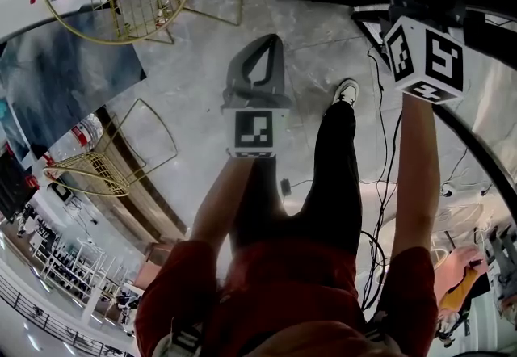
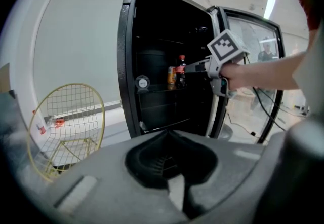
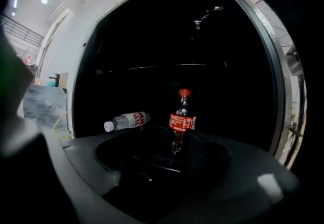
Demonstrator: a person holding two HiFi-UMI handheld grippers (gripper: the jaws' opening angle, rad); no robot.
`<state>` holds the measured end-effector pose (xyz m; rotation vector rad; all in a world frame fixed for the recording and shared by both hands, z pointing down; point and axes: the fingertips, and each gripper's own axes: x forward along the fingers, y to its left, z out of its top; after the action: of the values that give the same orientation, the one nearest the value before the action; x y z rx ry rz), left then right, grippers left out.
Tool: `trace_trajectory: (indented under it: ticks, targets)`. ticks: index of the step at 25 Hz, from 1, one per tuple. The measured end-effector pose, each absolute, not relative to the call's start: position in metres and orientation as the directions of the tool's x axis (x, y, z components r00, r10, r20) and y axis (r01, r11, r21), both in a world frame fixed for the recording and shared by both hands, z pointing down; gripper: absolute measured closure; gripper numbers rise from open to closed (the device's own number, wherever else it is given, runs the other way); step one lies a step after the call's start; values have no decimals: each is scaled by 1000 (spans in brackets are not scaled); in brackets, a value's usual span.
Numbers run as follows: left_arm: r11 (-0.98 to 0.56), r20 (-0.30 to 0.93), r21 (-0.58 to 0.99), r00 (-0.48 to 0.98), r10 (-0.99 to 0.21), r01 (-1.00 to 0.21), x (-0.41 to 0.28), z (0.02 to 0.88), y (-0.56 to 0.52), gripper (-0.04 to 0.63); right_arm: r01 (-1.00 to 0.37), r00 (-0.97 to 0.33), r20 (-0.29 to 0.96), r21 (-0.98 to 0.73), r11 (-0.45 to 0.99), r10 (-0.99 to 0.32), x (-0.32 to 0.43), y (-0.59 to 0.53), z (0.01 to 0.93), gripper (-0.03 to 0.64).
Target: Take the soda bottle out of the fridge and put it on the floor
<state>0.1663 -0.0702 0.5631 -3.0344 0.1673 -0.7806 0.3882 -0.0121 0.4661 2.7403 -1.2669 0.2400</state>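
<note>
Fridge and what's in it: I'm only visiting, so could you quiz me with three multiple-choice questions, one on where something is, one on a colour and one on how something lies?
1. Where is the soda bottle in relation to the fridge?
A) on top of it
B) inside it
C) underneath it

2. What colour is the soda bottle's cap?
A) blue
B) green
C) red

3. How does the clear bottle to the left of the soda bottle lie?
A) on its side
B) upright
C) upside down

Answers:
1 B: the right gripper view shows it standing in the fridge's dark interior.
2 C: the cap is red, like the label below it.
3 A: the clear bottle lies flat, with its white cap pointing left.
</note>
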Motion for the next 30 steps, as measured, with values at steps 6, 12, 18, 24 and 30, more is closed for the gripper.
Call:
trace_trajectory:
  ticks: [6,12,18,24,30]
  targets:
    - [-994,472,-27,875,-106,-106,169,563,-69,595,-738,666,179,18,-674,-724,417,-21,462,341]
    - [-995,492,-23,865,-99,-101,169,568,-70,595,-693,711,156,-5,-721,-685,443,-27,454,341]
    - [-995,475,-9,875,-91,-99,174,567,-64,595,-646,757,143,12,-763,-638,468,-32,454,341]
    - [-995,474,3,876,-86,-100,174,568,-64,595,-631,768,166,35,-775,-618,482,-39,461,339]
    - [-994,490,25,868,-84,-110,171,577,-63,595,-634,763,188,34,-772,-618,494,-43,465,331]
